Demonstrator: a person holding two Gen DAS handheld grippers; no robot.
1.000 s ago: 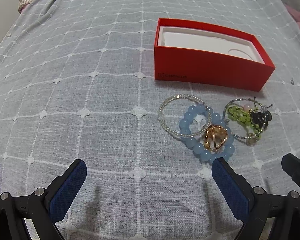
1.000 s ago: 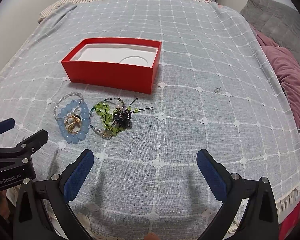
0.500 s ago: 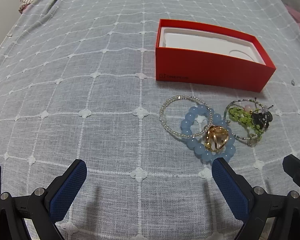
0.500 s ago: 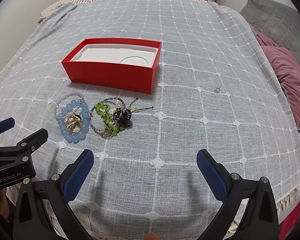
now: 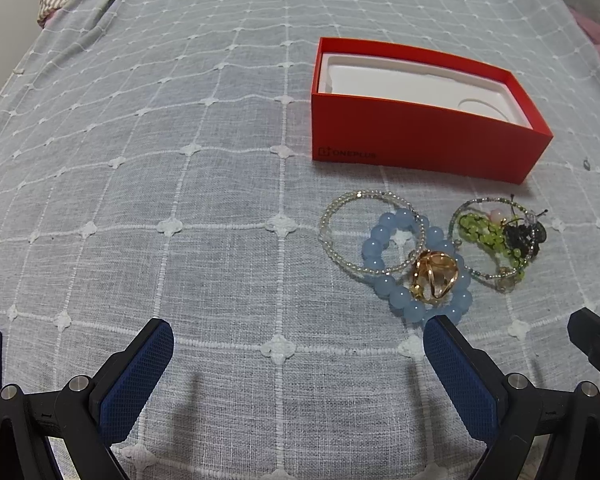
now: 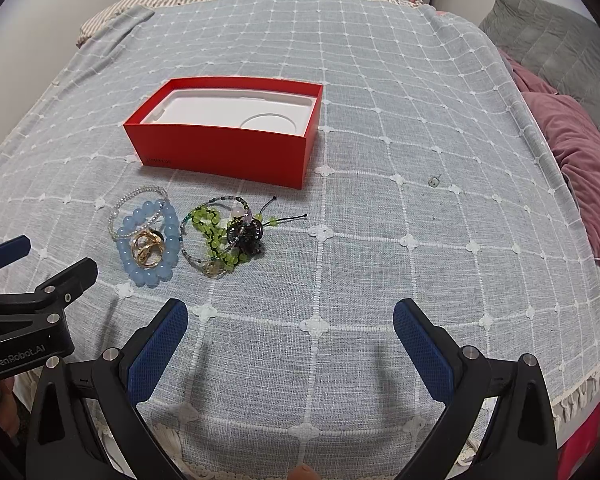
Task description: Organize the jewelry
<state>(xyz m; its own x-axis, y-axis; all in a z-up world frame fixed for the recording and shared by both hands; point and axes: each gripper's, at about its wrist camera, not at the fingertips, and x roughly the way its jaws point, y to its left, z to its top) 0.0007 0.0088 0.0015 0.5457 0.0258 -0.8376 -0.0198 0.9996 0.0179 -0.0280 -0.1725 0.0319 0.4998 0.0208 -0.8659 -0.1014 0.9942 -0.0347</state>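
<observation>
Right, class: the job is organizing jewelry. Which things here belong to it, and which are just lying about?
Belongs to the job:
open red cardboard box with white insert
blue round-bead bracelet
clear small-bead bracelet
gold metal rings
green bead bracelet
black bead cluster

Just lying about:
pink pillow
grey quilted cushion
grey checked bedspread

Red box [image 6: 224,148]: one. Blue bead bracelet [image 6: 150,246]: one. Clear bead bracelet [image 5: 340,232]: one. Gold rings [image 5: 434,276]: count unclear. Green bead bracelet [image 6: 212,232]: one. Grippers: two.
</observation>
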